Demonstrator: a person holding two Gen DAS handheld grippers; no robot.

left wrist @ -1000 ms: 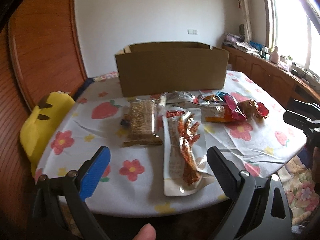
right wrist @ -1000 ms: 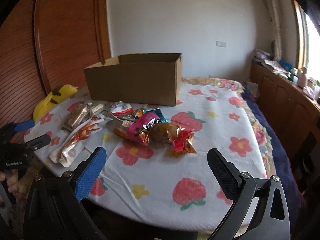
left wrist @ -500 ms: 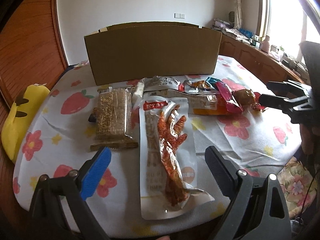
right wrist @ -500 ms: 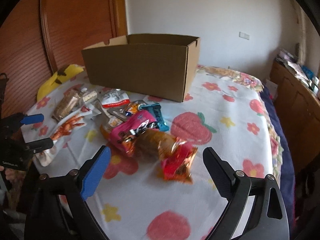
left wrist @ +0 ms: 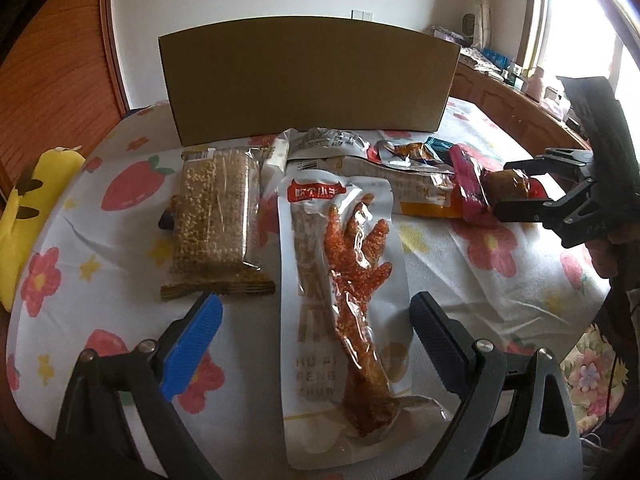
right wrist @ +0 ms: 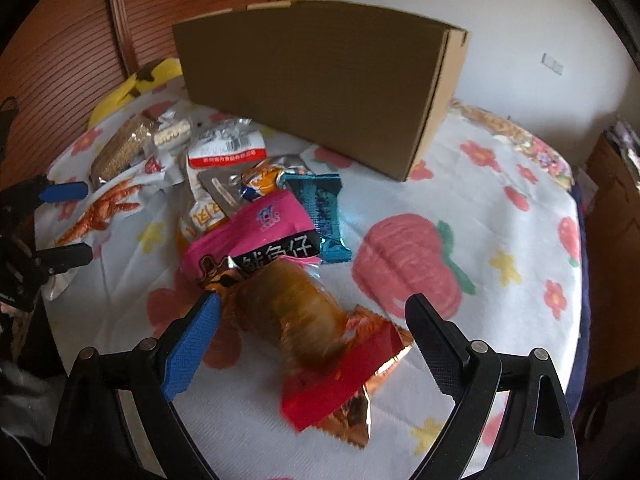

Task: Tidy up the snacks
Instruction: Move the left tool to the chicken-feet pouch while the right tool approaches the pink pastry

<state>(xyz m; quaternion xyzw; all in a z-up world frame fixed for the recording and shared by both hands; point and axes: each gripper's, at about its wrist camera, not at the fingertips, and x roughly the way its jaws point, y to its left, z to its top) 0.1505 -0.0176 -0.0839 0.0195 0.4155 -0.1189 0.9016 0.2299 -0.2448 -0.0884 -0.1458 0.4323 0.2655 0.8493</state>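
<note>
Both cameras ride just behind their own gripper fingers and look forward and steeply down onto the table [left wrist: 520,300], close to its near edge. The left wrist view faces the long side of the cardboard box [left wrist: 308,84] squarely. The right wrist view sits further right, angled leftward, seeing the box [right wrist: 320,92] by its corner. Both share the box, the flowered cloth and the snack pile [right wrist: 256,216]; each also catches the other gripper at its frame edge.

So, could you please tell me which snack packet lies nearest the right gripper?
The red-and-gold bun packet, lying between the open right gripper fingers; the pink packet and teal bar lie farther off.
</note>
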